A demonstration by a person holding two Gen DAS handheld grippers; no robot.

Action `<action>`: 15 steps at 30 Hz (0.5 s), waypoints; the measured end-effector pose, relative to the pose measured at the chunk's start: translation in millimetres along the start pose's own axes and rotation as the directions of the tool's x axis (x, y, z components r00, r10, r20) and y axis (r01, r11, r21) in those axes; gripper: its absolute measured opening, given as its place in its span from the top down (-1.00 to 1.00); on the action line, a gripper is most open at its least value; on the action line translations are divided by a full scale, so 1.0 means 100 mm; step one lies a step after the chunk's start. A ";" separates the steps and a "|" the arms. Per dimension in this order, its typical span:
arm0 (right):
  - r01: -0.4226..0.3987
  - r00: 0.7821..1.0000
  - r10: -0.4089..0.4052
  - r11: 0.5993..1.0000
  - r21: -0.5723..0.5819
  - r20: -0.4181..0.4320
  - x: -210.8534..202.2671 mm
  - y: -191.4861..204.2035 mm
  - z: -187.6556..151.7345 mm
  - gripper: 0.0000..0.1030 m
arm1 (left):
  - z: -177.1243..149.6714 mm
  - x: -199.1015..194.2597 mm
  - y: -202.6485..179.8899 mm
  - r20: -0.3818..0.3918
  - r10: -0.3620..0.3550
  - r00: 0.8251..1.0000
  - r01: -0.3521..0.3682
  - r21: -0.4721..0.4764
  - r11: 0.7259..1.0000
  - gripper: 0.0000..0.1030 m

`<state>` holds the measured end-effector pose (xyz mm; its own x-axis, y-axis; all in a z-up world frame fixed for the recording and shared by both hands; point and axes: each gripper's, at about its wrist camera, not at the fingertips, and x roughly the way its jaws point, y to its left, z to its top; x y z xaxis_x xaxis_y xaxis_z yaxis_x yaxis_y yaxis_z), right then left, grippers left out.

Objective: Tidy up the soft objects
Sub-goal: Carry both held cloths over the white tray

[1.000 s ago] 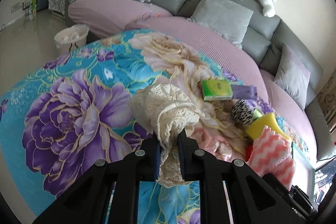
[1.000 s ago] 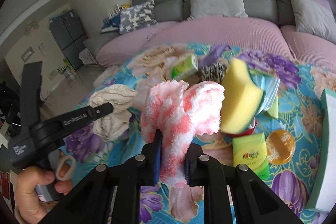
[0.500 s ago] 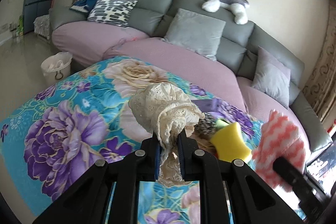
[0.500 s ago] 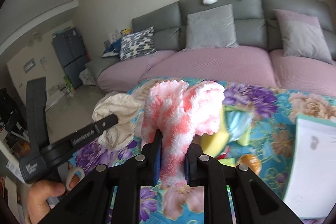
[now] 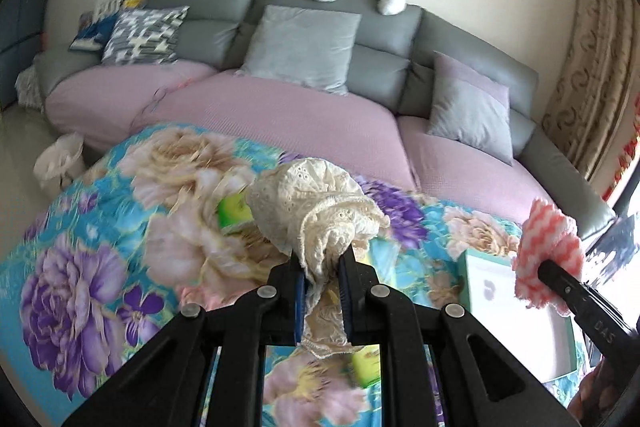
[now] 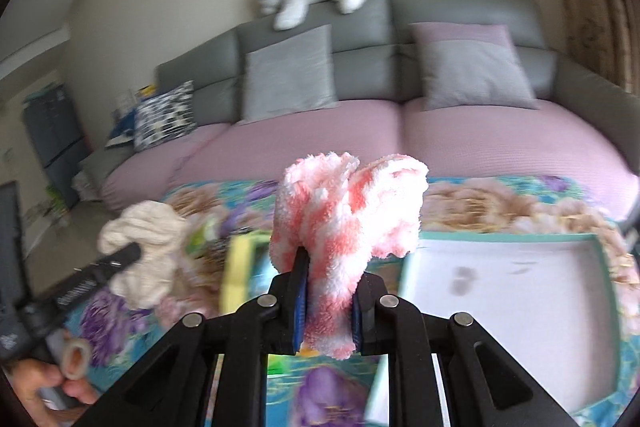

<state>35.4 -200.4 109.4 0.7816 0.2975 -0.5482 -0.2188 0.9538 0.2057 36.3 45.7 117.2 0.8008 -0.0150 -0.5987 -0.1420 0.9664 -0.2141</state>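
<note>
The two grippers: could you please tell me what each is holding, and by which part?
The left gripper pinches the cream lace cloth by its gathered lower part. The right gripper pinches the pink-and-white fluffy cloth near its lower end.

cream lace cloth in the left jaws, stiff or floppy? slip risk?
Probably floppy: the cream lace cloth bunches into soft folds above the left gripper, and a loose tail droops below the jaws. Likely light, since it keeps that bunched shape. Slip risk seems low: the jaws pinch a thick gathered wad.
</note>
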 end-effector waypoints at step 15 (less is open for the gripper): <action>0.251 0.963 -0.267 0.942 0.222 0.046 -0.22 -1.33 0.00 0.65 | 0.12 0.26 -1.52 -0.005 -0.199 0.980 0.192 0.282 0.940 0.71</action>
<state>46.8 -333.7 94.4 0.8377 0.0297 -0.5454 0.1199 0.9642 0.2366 85.2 -98.2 143.6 0.8104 -0.2078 -0.5478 0.1843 0.9779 -0.0982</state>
